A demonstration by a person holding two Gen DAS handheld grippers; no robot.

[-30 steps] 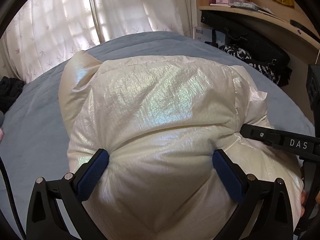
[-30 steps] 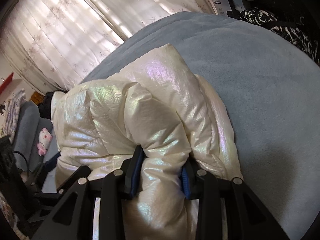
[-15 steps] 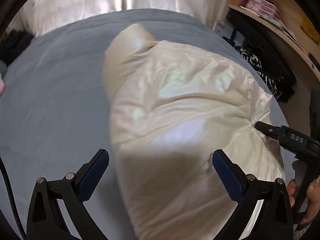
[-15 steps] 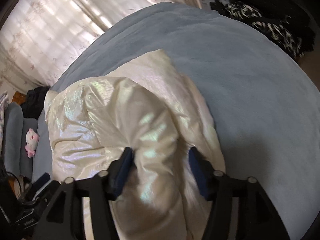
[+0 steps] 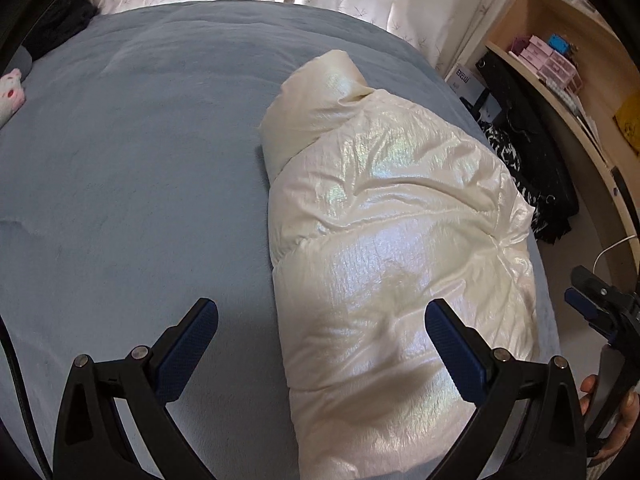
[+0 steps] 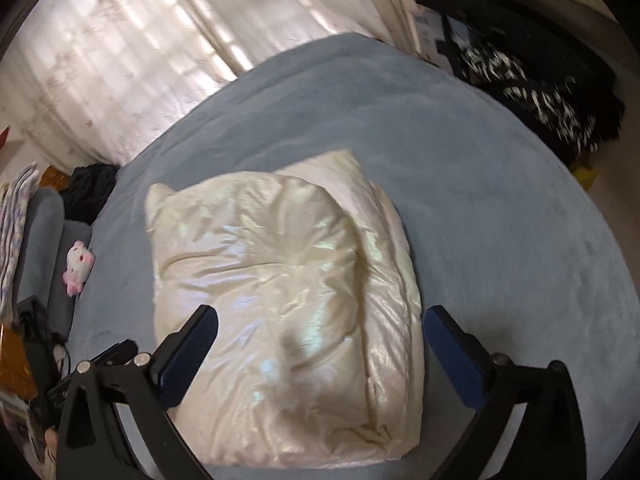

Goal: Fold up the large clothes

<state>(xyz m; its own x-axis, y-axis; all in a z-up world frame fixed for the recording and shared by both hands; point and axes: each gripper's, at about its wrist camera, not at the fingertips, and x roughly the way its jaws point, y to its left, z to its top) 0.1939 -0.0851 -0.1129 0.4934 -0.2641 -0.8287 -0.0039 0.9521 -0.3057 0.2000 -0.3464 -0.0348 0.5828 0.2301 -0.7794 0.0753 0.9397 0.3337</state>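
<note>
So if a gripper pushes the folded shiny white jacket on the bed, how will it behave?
The jacket looks puffy, so it would probably dent and spring back, not slide stiffly. Its glossy shell suggests slippery layers that may shift apart. It is likely light for its bulk.

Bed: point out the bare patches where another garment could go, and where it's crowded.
Bare blue bed between the folded white jacket and the plush toy; more between the jacket and the curtains. Crowded at the black patterned clothes.
</note>
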